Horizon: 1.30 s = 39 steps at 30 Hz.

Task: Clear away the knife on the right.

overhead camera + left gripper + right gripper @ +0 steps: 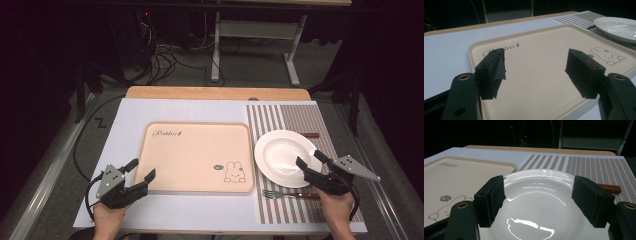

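Left gripper (141,170): held in the person's left hand (107,216) at the near left corner of the table; its jaws are wide apart and hold nothing. It points at the near left edge of the tray, just beside it.
Tray (195,155): beige, flat on the white table cover (130,112), with a rabbit drawing (232,172) in its near right corner. Nothing lies on it.
Plate (280,150): white and deep, it stands on the striped placemat (295,115), just right of the tray.
Fork (290,194): it lies on the placemat, in front of the plate, near to the person.
Right gripper (311,158): held in the right hand (336,210); jaws released and empty, they stand over the near right rim of the plate.
Brown stick (609,188): behind the plate, on the placemat.
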{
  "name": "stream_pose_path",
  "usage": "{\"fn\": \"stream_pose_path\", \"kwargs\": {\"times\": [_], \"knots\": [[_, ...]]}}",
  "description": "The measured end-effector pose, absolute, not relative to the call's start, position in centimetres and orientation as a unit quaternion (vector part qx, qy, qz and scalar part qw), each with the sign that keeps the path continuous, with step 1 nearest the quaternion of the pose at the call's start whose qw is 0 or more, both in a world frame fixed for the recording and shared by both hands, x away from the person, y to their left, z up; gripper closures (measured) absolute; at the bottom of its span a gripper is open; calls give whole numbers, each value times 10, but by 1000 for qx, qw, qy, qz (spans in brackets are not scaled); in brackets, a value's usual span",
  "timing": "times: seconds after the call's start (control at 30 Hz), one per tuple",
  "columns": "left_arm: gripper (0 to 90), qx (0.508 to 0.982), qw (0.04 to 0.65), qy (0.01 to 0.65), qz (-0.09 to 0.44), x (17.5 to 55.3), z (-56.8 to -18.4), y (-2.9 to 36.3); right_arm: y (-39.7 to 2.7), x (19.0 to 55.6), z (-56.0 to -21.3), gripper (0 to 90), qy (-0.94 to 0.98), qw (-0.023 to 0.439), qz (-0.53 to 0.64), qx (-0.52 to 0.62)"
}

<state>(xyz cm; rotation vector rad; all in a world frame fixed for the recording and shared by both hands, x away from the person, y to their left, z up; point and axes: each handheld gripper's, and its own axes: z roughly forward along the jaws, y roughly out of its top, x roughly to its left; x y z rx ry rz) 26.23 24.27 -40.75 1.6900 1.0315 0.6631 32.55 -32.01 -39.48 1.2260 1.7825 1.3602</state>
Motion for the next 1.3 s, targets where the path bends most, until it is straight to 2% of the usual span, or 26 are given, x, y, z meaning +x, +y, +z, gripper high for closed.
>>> {"fn": "stream_pose_path", "kwargs": {"times": [1.03, 1.3], "knots": [[328, 701, 500, 427, 276, 263, -408, 242, -326, 349, -397, 272, 664, 277, 513, 468], [329, 702, 499, 426, 277, 263, -409, 242, -326, 359, -393, 294, 663, 274, 516, 467]]}}
